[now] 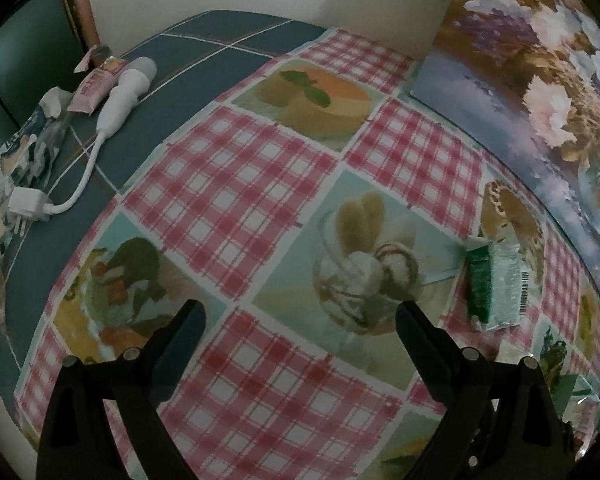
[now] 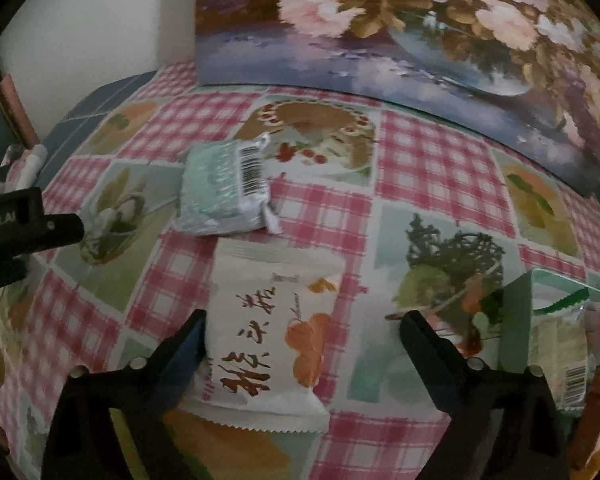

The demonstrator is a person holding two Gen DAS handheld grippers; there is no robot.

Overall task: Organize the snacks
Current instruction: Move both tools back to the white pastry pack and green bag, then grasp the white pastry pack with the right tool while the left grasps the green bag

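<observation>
My right tongs point(image 2: 300, 324) stand wide, tilted down over the white snack packet point(image 2: 272, 328), which lies flat on the tabletop point(image 2: 432, 168) between the jaws. The left jaw is right at the packet's edge and the right jaw is well clear, so nothing is gripped yet; I judge I am lining up to pinch it across its width. Just off my right jaw is a green box point(image 2: 518, 320) with packets inside, likely the place for the snacks. Beyond the white packet lies a pale green packet point(image 2: 220, 188), barcode up. My left tongs point(image 1: 300, 316) are spread wide too, empty over bare cloth, with that green packet point(image 1: 496, 284) off to their right.
</observation>
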